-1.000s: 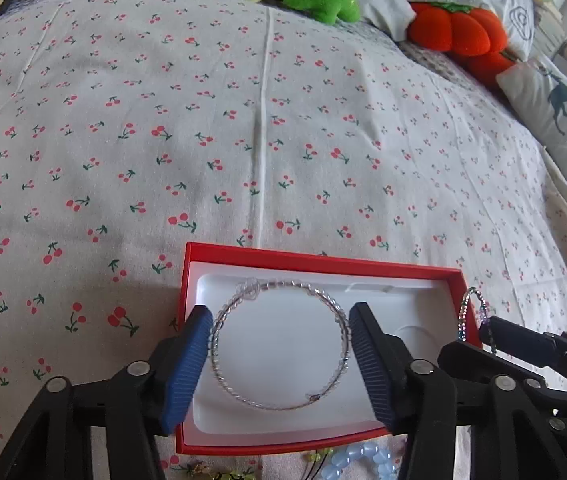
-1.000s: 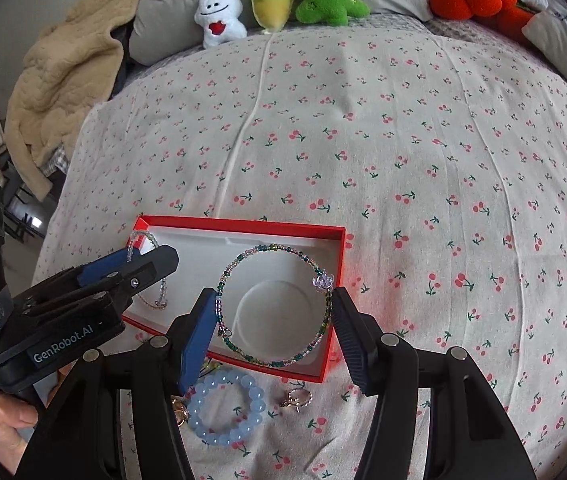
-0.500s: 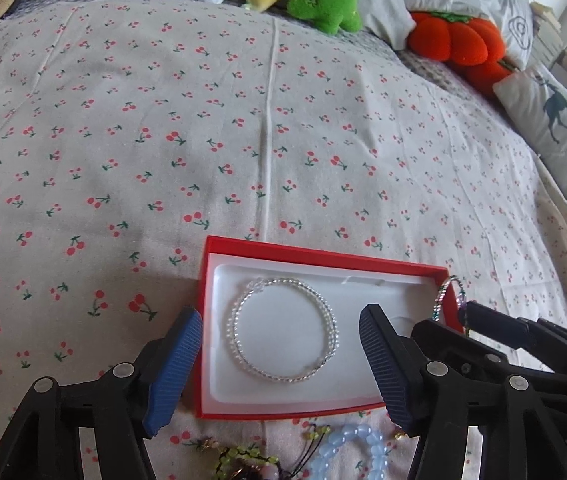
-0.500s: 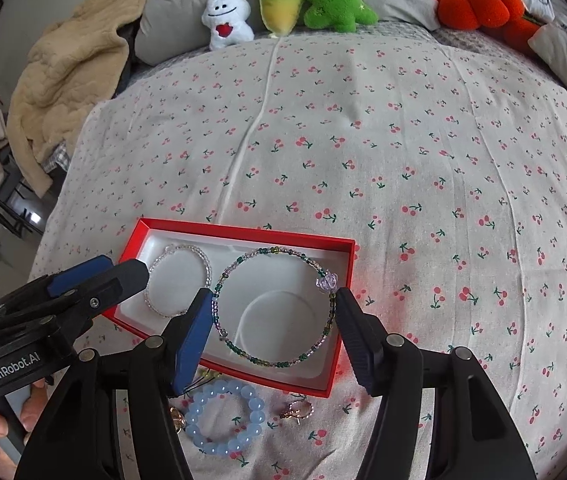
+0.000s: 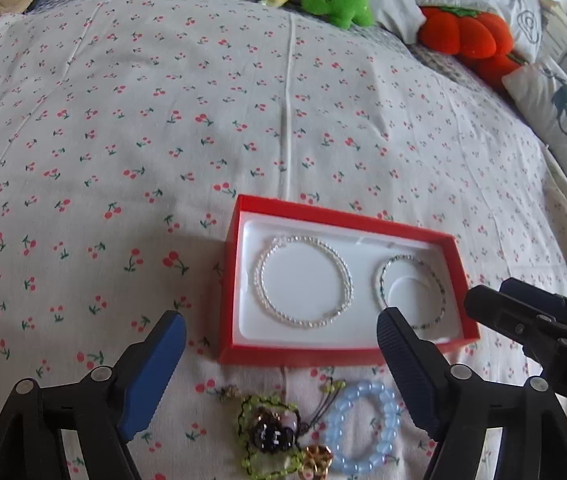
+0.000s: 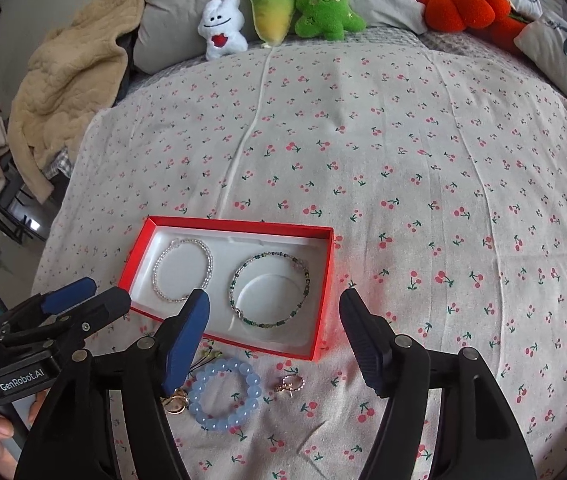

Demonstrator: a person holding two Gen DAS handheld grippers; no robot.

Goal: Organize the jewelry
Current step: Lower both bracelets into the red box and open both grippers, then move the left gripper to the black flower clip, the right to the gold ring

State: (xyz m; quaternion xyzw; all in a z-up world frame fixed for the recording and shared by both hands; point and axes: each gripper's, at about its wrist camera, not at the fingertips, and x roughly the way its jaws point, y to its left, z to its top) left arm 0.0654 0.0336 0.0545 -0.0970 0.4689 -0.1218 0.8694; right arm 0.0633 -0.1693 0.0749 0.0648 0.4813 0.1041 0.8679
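A red jewelry box (image 5: 239,216) (image 6: 325,280) with a white insert lies on the cherry-print bedspread. A clear beaded bracelet (image 5: 303,282) (image 6: 182,270) lies in its left part and a green beaded bracelet (image 5: 411,296) (image 6: 269,290) in its right part. My left gripper (image 5: 279,364) (image 6: 87,298) is open and empty in front of the box. My right gripper (image 6: 273,338) (image 5: 523,312) is open and empty, also in front of the box. A pale blue bead bracelet (image 5: 361,426) (image 6: 225,396), a green-and-black charm (image 5: 269,432) and a small gold ring piece (image 6: 289,384) lie on the bedspread near me.
Plush toys (image 6: 271,8) and an orange pumpkin cushion (image 6: 463,6) line the far edge of the bed. A beige blanket (image 6: 67,76) hangs at the far left. A deer-print pillow (image 5: 563,108) lies at the right edge.
Both grippers have opened wide, let go of their bracelets, and pulled back from the box. The two bracelets now lie flat in the insert.
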